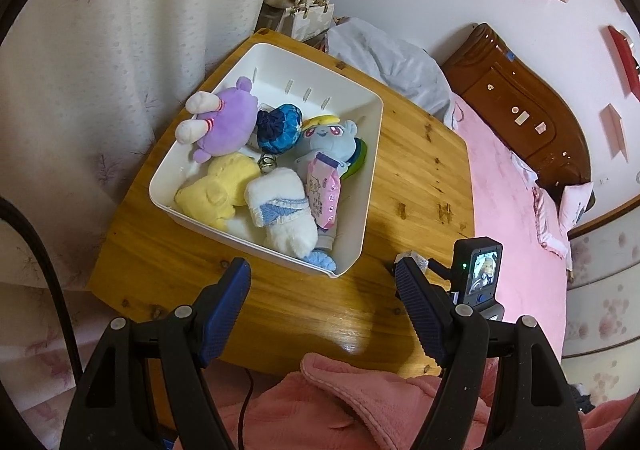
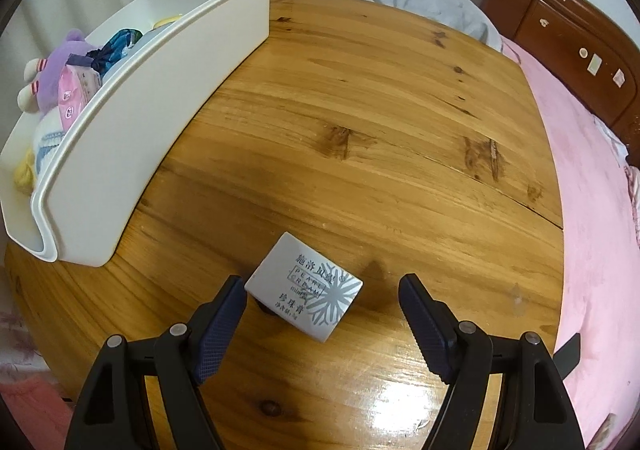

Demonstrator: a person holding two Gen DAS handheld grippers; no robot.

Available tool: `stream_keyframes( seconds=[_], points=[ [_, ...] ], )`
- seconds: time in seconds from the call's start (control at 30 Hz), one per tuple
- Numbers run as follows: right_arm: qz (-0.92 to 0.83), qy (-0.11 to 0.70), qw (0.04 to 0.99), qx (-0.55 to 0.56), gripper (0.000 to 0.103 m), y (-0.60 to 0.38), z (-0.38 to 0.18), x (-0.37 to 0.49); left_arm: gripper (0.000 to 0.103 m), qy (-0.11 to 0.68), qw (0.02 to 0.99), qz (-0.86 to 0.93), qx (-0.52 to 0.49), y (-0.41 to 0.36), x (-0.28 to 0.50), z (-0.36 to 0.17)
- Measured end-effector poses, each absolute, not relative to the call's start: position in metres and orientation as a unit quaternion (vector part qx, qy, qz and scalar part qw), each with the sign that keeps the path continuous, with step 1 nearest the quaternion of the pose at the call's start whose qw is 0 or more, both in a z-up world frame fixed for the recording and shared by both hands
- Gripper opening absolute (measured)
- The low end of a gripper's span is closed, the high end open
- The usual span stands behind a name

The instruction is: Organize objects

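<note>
Wooden table bears toy-filled white bin; both tongs gape wide, empty.

From the right wrist, the white bin's near wall hides most of the toys; only the purple plush and pink packet peek above. The small box's lower print is unreadable.

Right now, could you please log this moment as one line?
left gripper: open, empty | right gripper: open around small white cream box | white plastic bin: toys inside | wooden table
</note>
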State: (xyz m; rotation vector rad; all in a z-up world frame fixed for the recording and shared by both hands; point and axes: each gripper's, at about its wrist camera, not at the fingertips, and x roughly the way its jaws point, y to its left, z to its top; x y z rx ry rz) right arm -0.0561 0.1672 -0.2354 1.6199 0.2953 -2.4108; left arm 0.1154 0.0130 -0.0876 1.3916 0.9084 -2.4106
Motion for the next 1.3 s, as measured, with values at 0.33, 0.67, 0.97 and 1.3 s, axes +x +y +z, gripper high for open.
stream_keyframes(
  seconds=[0.33,0.67,0.97,1.3],
  points=[
    [-0.815,0.111,0.124,0.555,0.052,0.163,-0.236,-0.060,0.078,0.312,0.103,-0.816,0.476,0.010,0.116,-0.089],
    [-0.821,0.102,0.106,0.551,0.052,0.156,-0.223,-0.064,0.078,0.302,0.088,-0.820,0.478,-0.005,0.116,-0.087],
    [-0.842,0.091,0.076,0.527,0.052,0.140,-0.190,-0.071,0.078,0.284,0.080,-0.819,0.491,-0.039,0.111,-0.086],
    [-0.855,0.099,0.080,0.503,0.052,0.091,-0.150,-0.071,0.078,0.272,0.051,-0.818,0.504,-0.075,0.109,-0.089]
  ],
)
